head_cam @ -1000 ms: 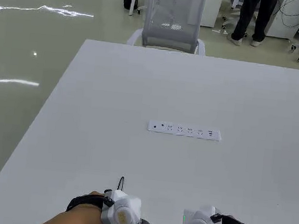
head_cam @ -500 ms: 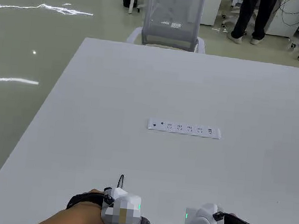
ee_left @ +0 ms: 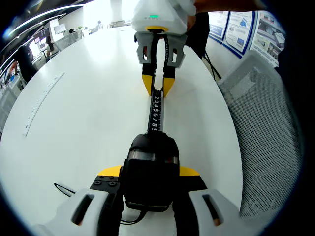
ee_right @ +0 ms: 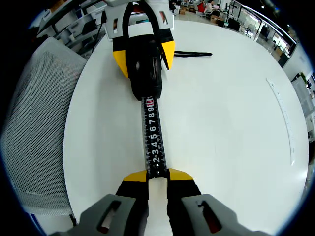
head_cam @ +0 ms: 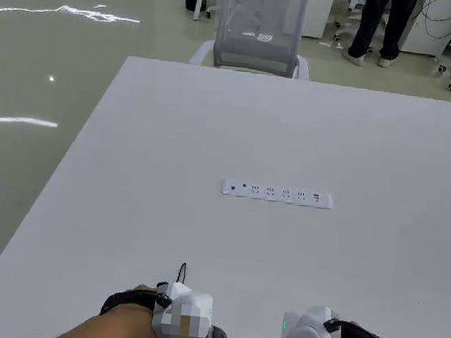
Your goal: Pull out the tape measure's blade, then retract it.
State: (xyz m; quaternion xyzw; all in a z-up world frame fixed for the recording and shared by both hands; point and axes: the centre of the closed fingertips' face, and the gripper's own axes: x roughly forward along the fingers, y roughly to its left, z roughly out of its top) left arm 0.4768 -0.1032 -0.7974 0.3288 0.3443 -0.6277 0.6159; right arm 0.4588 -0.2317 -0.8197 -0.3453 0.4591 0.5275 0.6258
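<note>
- While you are working low at the near edge of the plain white tabletop (head_cam: 213, 136), your left gripper (ee_left: 150, 173) is clamping its yellow-tipped jaws on the two sides of the black, boxy tape measure case (ee_left: 151, 150). Whether the case is touching the surface, I cannot tell.
- Your right gripper (ee_right: 157, 175) is facing the left one and pinching the tip of the black steel blade with white numerals (ee_right: 151, 130), its yellow-tipped jaws pressing together on it.
- The blade is running straight from the case's mouth to the right gripper, low over the table, with a short stretch drawn out and the numerals two to nine showing.
- A thin black cord (ee_right: 192, 53) is trailing from the case and lying on the table beside the left gripper.
- Farther out, a long white power strip (head_cam: 277, 194) is lying flat at mid-table, well apart from both grippers.
- Past the far edge, a grey mesh-backed office chair (head_cam: 259, 24) is standing just beside the table, and a person in dark trousers (head_cam: 387, 25) is standing beyond it.
</note>
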